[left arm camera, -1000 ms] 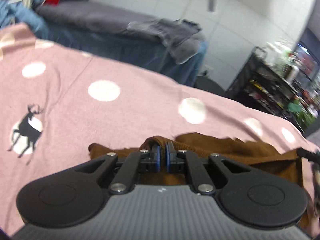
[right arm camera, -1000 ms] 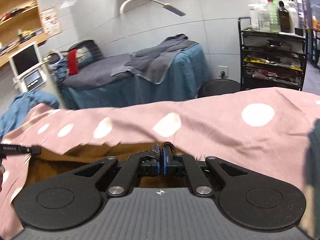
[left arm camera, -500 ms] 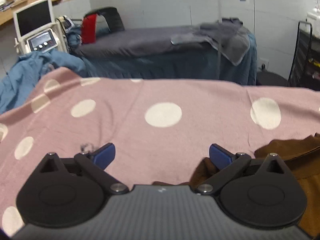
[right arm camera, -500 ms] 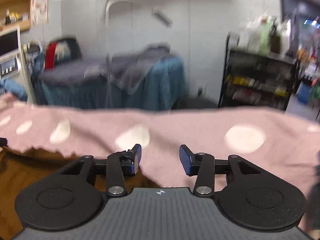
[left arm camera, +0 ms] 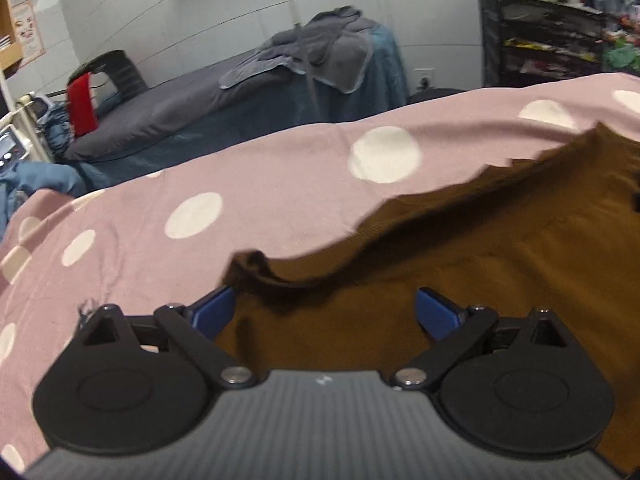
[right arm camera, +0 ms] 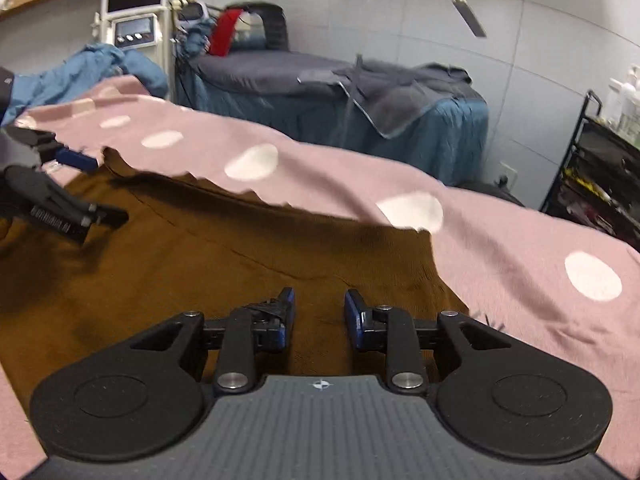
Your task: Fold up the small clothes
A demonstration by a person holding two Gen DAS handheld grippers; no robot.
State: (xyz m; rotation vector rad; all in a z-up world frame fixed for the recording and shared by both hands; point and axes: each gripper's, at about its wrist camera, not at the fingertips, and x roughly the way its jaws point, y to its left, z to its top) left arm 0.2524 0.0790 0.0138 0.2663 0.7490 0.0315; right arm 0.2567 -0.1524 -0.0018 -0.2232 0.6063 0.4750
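A brown garment (left arm camera: pixel 480 248) lies flat on a pink sheet with white dots (left arm camera: pixel 240 208). My left gripper (left arm camera: pixel 324 312) is wide open over the garment's near left corner, where the edge curls up. In the right wrist view the same garment (right arm camera: pixel 200 248) spreads across the sheet (right arm camera: pixel 520 248). My right gripper (right arm camera: pixel 319 316) is open with a narrower gap, just above the garment's right part. The left gripper (right arm camera: pixel 76 184) also shows at the far left of that view, open.
Behind the sheet stands a treatment bed with blue and grey covers (right arm camera: pixel 360 92). A black shelf trolley with bottles (left arm camera: pixel 560 32) is at the right. A machine with a screen (right arm camera: pixel 136 20) and blue cloth (right arm camera: pixel 80 72) are at the left.
Both grippers were shut on the brown garment's edge a second ago. They opened and let it go, then drew back over the garment, which now lies spread in front of them.
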